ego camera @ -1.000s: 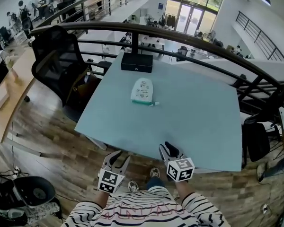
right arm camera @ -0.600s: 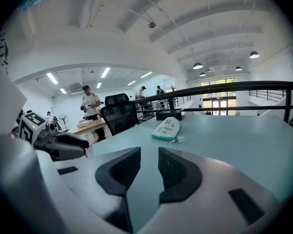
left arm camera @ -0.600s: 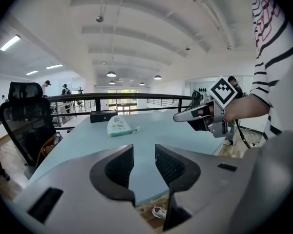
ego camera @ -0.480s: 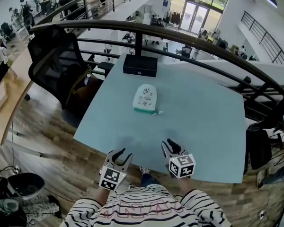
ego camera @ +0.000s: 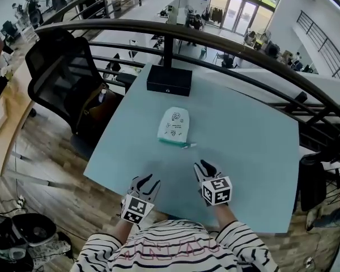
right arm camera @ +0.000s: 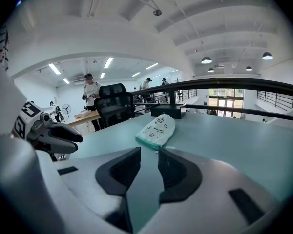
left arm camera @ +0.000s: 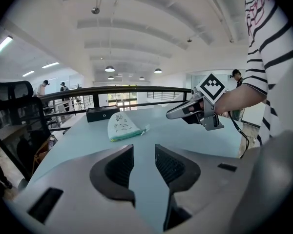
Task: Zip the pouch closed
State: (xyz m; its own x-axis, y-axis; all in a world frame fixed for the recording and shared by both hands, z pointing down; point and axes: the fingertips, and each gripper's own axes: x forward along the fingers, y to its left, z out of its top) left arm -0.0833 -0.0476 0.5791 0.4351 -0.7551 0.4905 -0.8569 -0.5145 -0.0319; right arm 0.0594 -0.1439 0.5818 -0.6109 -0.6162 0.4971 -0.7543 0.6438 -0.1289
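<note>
A white pouch [ego camera: 173, 126] with small printed drawings and a green bottom edge lies flat in the middle of the pale blue-green table [ego camera: 255, 129]; its zipper pull sticks out at the lower right corner. In the gripper views the pouch [left arm camera: 121, 127] [right arm camera: 157, 127] sits well ahead of both jaw pairs. My left gripper [ego camera: 147, 181] hovers over the table's near edge, open with nothing between its jaws. My right gripper [ego camera: 203, 168] is a little further in over the table, also open and empty. Both are short of the pouch.
A black box [ego camera: 169, 80] stands at the table's far edge against a dark curved railing [ego camera: 226, 38]. A black office chair [ego camera: 65, 78] stands left of the table. Wooden floor lies below the near edge; people sit at desks far left.
Both grippers have moved forward from beyond the near edge to over the table, closer to the pouch. The jaws look unchanged. The pouch has not moved.
</note>
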